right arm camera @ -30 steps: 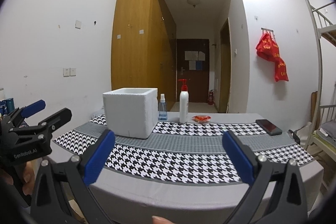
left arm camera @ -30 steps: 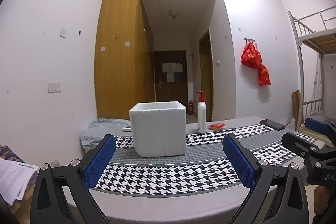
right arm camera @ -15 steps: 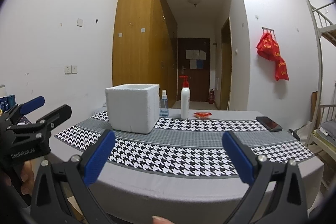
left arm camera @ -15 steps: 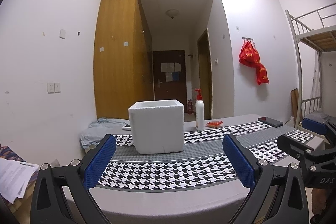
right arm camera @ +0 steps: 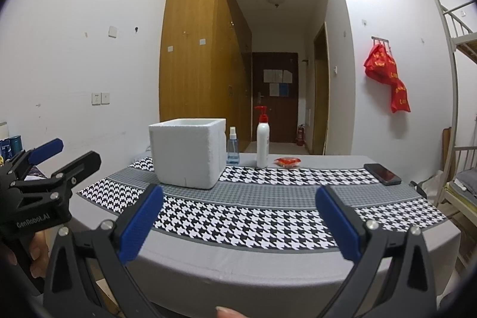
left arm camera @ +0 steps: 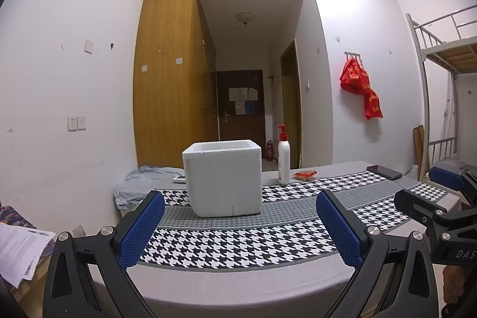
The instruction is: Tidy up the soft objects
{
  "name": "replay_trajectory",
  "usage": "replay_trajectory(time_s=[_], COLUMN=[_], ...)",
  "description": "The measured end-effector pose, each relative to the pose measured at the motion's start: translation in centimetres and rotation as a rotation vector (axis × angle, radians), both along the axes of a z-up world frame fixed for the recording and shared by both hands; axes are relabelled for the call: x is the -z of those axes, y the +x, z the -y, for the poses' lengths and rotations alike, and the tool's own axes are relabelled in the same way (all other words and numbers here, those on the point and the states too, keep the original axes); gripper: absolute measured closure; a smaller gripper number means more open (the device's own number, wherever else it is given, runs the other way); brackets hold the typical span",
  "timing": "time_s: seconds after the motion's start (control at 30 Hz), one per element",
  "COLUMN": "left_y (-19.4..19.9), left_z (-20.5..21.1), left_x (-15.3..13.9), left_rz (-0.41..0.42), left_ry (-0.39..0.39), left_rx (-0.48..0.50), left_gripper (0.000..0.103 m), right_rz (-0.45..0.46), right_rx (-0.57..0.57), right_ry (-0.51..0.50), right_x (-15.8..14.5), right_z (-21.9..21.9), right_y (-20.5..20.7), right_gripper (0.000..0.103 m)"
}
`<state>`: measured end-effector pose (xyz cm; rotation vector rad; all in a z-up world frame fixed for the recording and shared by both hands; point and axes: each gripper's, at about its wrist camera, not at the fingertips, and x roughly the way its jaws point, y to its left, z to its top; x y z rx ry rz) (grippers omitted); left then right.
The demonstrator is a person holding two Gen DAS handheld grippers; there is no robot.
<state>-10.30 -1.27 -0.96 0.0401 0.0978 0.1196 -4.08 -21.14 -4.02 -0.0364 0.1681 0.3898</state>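
Observation:
A white foam box (left arm camera: 223, 178) (right arm camera: 188, 151) stands open-topped on the houndstooth cloth of the table (left arm camera: 238, 282) (right arm camera: 268, 273). A small red packet (left arm camera: 304, 175) (right arm camera: 286, 161) lies at the far side by a white pump bottle (left arm camera: 283, 158) (right arm camera: 262, 146). My left gripper (left arm camera: 240, 228) is open, held short of the table's near edge, facing the box. My right gripper (right arm camera: 240, 224) is open too, empty, level with the near edge. Each gripper shows at the edge of the other's view: the right gripper (left arm camera: 441, 198), the left gripper (right arm camera: 50, 163).
A small blue spray bottle (right arm camera: 232, 149) stands behind the box. A black phone (left arm camera: 384, 172) (right arm camera: 382, 173) lies at the table's right. Crumpled grey-blue cloth (left arm camera: 143, 184) sits off the table's left end. A bunk bed frame (left arm camera: 441, 97) stands right; papers (left arm camera: 18, 252) lie left.
Both grippers have drawn back and dipped a little, so the table and box sit slightly farther and higher in view. Both stay open and empty.

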Motion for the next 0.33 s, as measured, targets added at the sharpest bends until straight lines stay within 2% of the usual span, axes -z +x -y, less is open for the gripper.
replay_trajectory(time_s=[0.33], left_y=[-0.09], left_z=[0.12], left_x=[0.02], left_rz=[0.002], left_ry=[0.005], left_rx=[0.002], left_gripper=[0.001], right_rz=[-0.002], right_rx=[0.0], right_ry=[0.0], right_x=[0.1], right_z=[-0.13], right_y=[-0.09], right_gripper=[0.0])
